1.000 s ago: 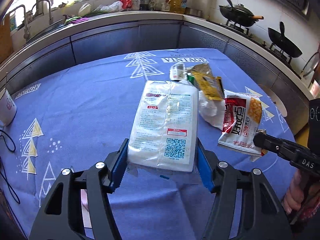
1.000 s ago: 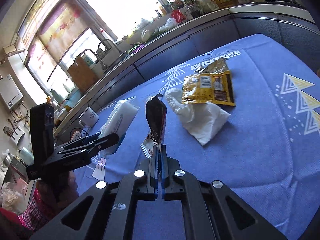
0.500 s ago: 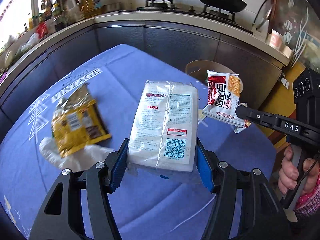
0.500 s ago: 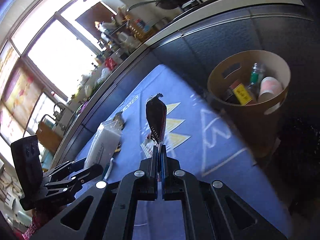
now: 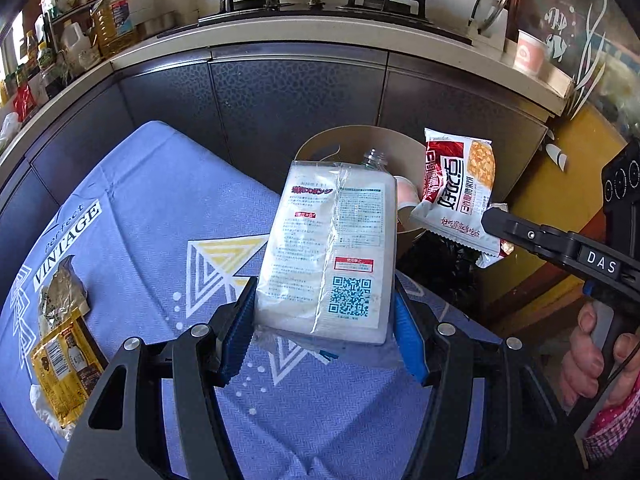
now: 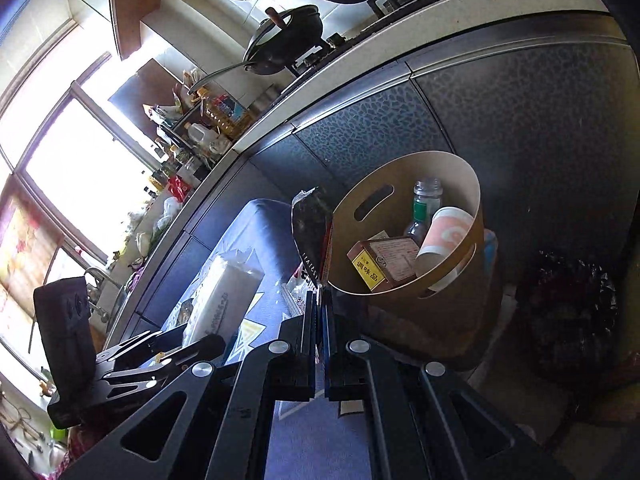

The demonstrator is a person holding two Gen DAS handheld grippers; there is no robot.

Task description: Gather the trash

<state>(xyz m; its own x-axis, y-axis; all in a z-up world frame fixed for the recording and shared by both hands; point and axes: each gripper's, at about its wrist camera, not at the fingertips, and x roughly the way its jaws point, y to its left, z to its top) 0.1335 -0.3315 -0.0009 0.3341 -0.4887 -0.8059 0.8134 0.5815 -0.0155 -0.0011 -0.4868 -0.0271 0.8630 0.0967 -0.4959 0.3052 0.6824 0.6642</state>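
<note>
We grip the white wrapped pack (image 5: 332,256) across its width in our left gripper (image 5: 325,334) and pinch the red snack packet (image 5: 456,196) by its edge in our right gripper (image 6: 319,308), carrying both clear of the blue tablecloth (image 5: 140,248) toward the round cardboard bin (image 6: 404,216) just beyond its edge.

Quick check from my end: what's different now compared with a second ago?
Both grippers swung away from the middle of the table toward the bin, which was out of view a second ago and now sits just ahead. Nothing was picked up or dropped: the left gripper still clamps the white pack, the right gripper still pinches the red snack bag. The yellow wrapper stays on the table.
</note>
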